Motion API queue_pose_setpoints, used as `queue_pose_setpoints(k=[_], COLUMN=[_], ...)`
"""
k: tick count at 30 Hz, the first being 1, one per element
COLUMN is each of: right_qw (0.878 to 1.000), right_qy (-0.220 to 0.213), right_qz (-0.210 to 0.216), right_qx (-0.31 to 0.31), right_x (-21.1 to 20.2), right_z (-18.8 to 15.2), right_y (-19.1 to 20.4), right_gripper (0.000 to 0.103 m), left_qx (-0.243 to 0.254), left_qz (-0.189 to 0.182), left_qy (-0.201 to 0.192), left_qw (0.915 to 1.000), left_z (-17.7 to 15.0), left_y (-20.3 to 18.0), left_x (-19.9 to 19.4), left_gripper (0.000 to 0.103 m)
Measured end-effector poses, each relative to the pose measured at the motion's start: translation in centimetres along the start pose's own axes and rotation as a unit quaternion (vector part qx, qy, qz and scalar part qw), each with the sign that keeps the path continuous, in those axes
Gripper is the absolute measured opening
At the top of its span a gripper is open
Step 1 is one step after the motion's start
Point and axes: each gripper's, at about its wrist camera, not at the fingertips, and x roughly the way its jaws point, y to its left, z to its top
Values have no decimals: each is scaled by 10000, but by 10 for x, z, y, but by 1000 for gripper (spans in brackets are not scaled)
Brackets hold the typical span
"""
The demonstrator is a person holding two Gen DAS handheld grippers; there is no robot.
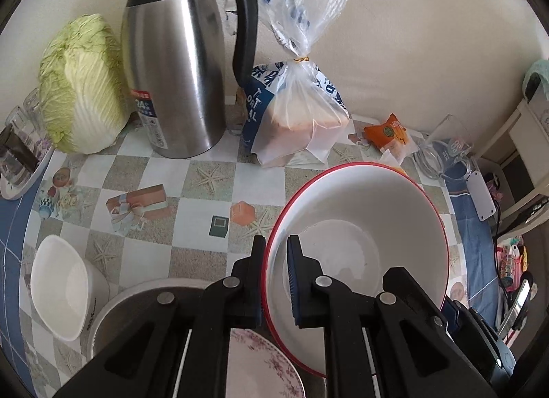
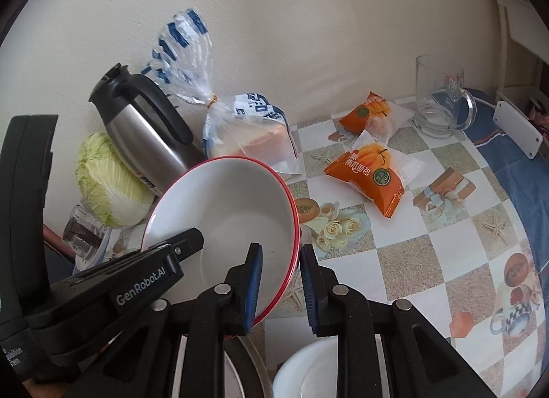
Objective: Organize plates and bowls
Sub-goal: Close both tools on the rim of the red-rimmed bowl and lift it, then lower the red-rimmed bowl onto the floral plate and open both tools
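Left gripper (image 1: 275,281): fingers pinching the red-rimmed bowl (image 1: 360,223) rim
Right gripper (image 2: 279,286): fingers spread astride the opposite rim
Ahead: thermos (image 1: 178,65), bread bag (image 1: 295,113)
Right: bare bench (image 2: 405,253)

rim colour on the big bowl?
Red rim on the white bowl, clearest in the right wrist view.

I saw a steel thermos jug (image 1: 175,68) standing on the checkered tablecloth (image 1: 206,205) against the wall. Touching the jug's left side was a napa cabbage (image 1: 80,89), and beyond the cabbage stood some clear glasses (image 1: 24,123). Just right of the jug sat a tied bag of sliced bread (image 1: 295,116). Farther right of the jug lay two orange snack packets (image 2: 369,181), then a glass mug (image 2: 439,95).
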Motion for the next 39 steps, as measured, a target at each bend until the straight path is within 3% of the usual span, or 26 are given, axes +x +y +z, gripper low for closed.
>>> queue_pose_setpoints(k=[8,19,32,39], right_qw=[9987,9934,9870,9836], right_qy=[150,379,710,984], right_qz=[88,185,-85,-150], right_qx=[-473,-1066,-1441,-1503], right_x=[-22,-49,-56,-47], right_z=[-14,-51,-107,-135], right_y=[36,94,122,126], right_gripper=[24,24,25,24], left_qx=[-410,-1146,-1399,-1515], left_qz=[171,134,15,-146], left_qy=[-261,-395,-213,-144], left_qw=[9987,9925,9899,9882], left_z=[-27,-72,-124,-136], left_y=[30,86,119,135], left_x=[-41,-86,-91,-85], left_gripper=[13,13,13,13])
